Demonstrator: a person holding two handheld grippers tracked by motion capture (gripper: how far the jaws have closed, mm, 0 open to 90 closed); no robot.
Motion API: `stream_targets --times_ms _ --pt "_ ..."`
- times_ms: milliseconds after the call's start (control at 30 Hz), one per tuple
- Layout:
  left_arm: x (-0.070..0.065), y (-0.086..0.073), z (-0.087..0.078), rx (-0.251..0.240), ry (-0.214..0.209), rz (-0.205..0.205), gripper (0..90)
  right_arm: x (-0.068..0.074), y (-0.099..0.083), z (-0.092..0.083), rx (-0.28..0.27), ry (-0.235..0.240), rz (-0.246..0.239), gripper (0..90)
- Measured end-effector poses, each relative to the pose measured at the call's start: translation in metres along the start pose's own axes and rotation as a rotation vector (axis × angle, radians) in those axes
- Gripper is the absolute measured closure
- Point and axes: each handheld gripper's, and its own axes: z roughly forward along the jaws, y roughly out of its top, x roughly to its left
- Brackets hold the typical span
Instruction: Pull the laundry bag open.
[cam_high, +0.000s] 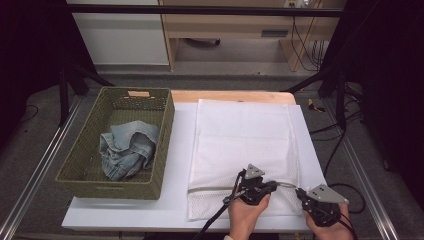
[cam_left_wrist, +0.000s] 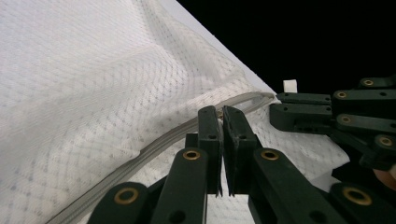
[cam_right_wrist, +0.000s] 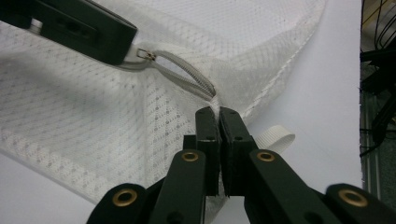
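Note:
A white mesh laundry bag (cam_high: 245, 135) lies flat on the white board, its zipper (cam_high: 212, 189) running along the near edge. My left gripper (cam_high: 274, 185) is shut on the zipper pull (cam_right_wrist: 145, 55); in the left gripper view its jaws (cam_left_wrist: 220, 113) meet on the zipper line (cam_left_wrist: 140, 156). My right gripper (cam_high: 301, 192) is shut on the bag's fabric at the zipper's end (cam_right_wrist: 212, 95), its jaws (cam_right_wrist: 216, 111) pinching the mesh. The two grippers face each other a short way apart near the bag's near right corner. A white loop tab (cam_right_wrist: 275, 136) lies beside the right jaws.
A green wicker basket (cam_high: 166, 142) stands at the left of the board with crumpled blue jeans (cam_high: 127, 147) inside. The white board (cam_high: 130, 212) has bare room between basket and bag. Black frame legs and cables (cam_high: 335, 145) stand to the right of the table.

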Motion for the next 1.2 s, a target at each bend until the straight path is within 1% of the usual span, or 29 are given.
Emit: stream_targets --times_ms 67,167,233,333,367,567,833,1067,1200 --pt "0.0 0.0 -0.001 0.001 0.005 0.005 86.8 -0.002 0.0 0.0 0.0 -0.002 0.005 87.8" --pt "0.0 -0.001 -0.002 -0.004 0.011 0.006 86.8 -0.001 0.0 0.0 -0.002 0.0 0.006 87.8" --pt "0.002 -0.001 -0.004 -0.005 0.004 -0.004 86.8 -0.001 0.001 0.0 0.0 0.003 0.007 87.8" --pt "0.005 -0.003 -0.009 -0.008 0.011 -0.014 86.8 -0.001 0.0 0.0 -0.003 0.003 0.013 87.8" --pt "0.006 -0.004 -0.01 -0.011 0.003 -0.023 86.8 -0.001 0.0 -0.001 0.002 -0.001 0.012 87.8" --pt "0.009 -0.006 -0.021 -0.015 0.007 -0.023 86.8 -0.003 0.0 -0.001 0.001 0.006 0.028 87.8" --pt "0.017 -0.009 -0.034 -0.03 -0.005 -0.038 86.8 -0.003 0.0 -0.001 0.0 0.0 0.021 87.8" --pt "0.025 -0.012 -0.046 -0.046 0.008 -0.047 86.8 -0.003 0.0 -0.001 -0.001 0.004 0.014 87.8" --pt "0.028 -0.012 -0.049 -0.043 0.001 -0.052 86.8 -0.003 -0.001 -0.001 -0.001 0.006 0.01 87.8"
